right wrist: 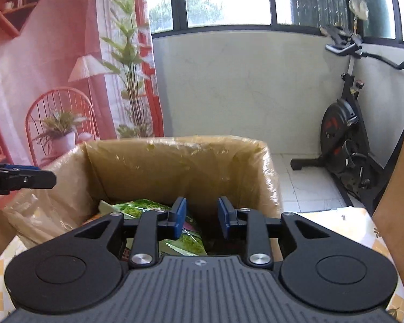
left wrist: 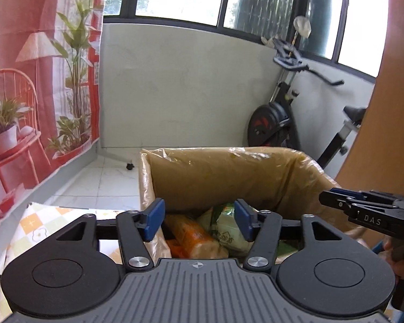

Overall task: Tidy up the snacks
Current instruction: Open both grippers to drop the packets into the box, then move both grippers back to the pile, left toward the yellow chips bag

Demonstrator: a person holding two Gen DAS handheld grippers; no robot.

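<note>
Both the left gripper [left wrist: 199, 220] and right gripper [right wrist: 199, 216] are hovering released and empty-handed over the snack-filled cardboard box [left wrist: 229, 172].

Left gripper [left wrist: 199, 220]: black linkage arms, blue rectangular pads [left wrist: 155, 219], silver pivot screws behind the fingers, ribbed grey housing with crosshair mark. Right gripper [right wrist: 199, 218]: identical build; "DAS" lettering on its side.

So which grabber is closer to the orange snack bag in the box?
The left gripper. It hangs open right above the orange snack bag inside the box. The right gripper, also open, sits over the green bags, off to the side.
</note>
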